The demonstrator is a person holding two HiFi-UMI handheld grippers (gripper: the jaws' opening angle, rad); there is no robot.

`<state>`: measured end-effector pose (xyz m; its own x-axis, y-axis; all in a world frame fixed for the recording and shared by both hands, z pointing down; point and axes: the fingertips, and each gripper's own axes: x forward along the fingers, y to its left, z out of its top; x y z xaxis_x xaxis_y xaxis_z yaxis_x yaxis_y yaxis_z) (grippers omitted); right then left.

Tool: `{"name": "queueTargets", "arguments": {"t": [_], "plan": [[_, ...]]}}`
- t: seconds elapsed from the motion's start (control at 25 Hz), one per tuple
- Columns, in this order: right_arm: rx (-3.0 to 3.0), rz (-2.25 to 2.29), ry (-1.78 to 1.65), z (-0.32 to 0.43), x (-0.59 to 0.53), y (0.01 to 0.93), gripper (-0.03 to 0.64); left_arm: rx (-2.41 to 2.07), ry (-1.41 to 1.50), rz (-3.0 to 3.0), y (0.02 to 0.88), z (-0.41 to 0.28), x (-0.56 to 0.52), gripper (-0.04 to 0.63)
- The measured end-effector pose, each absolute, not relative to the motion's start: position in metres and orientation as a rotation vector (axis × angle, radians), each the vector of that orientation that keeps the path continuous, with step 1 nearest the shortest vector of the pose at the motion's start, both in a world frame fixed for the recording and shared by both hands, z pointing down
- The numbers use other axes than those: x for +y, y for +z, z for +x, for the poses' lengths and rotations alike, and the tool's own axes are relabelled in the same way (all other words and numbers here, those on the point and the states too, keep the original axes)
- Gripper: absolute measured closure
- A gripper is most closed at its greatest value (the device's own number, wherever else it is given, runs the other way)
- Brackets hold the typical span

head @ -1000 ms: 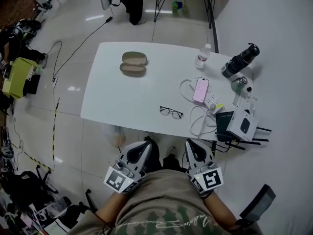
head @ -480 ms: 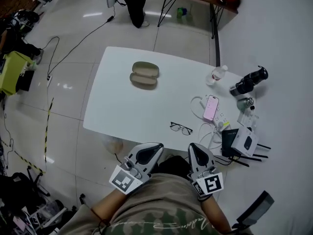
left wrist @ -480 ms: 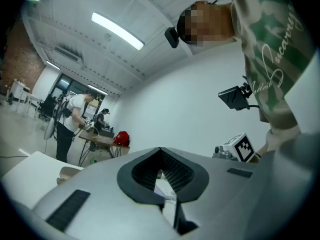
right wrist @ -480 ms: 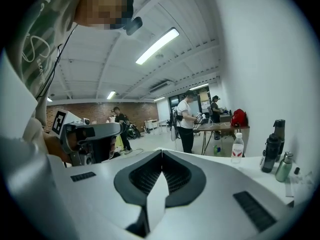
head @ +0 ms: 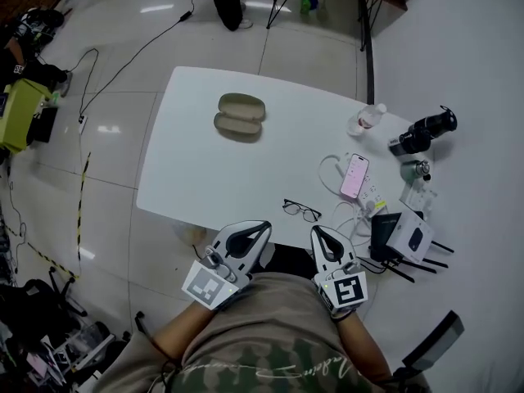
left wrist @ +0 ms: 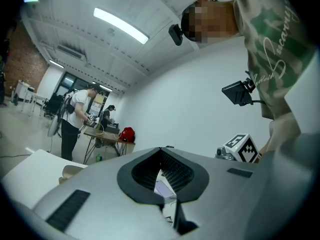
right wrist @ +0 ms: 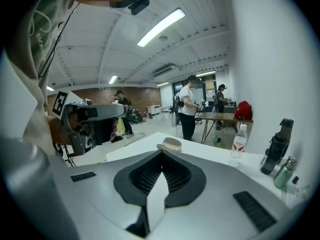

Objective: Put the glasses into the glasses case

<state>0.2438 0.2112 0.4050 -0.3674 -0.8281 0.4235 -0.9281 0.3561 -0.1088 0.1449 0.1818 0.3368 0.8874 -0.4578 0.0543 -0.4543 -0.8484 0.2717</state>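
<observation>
Both the left gripper point(head: 262, 225) and right gripper point(head: 316, 230) hover clenched and empty off the table's point(head: 205, 166) near edge. Task looks unstarted: next, open one over the glasses point(head: 301, 210); the case point(head: 239, 116) lies far left.

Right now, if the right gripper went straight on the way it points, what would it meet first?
Probably the glasses, just ahead on the table, if it travels low enough; higher, the line leads to the glasses case. Height unclear.

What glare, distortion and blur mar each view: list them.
Head view: fisheye distortion curves the white table; ceiling lights glare off the glossy floor. Left gripper view: dark vignetted corners, blown-out strip light. Right gripper view: same vignette, another bright strip light; glasses case fairly sharp.
</observation>
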Motion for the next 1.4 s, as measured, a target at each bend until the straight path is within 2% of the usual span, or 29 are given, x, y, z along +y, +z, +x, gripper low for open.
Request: {"name": "queueTargets", "arguments": {"t": [0.16, 0.56, 1.24, 1.32, 1.4], "plan": [[-2.352, 1.548, 0.494, 0.256, 0.200, 0.408, 0.606, -0.772, -0.037, 2.824, 0.331, 0.153, 0.173, 0.595], [-2.214, 1.100, 0.589, 0.253, 0.203, 0.497, 0.604, -0.975, 0.017, 2.841, 0.341, 0.169, 0.148, 0.595], [-2.044, 0.702, 0.414, 0.263, 0.195, 0.596, 0.600, -1.133, 0.060, 2.720, 0.357, 0.178, 0.137, 0.595], [-2.033, 0.659, 0.399, 0.263, 0.197, 0.603, 0.570, -1.145, 0.074, 2.715, 0.359, 0.180, 0.137, 0.595], [-2.022, 0.614, 0.389, 0.263, 0.199, 0.610, 0.568, -1.164, 0.073, 2.707, 0.358, 0.179, 0.136, 0.595]]}}
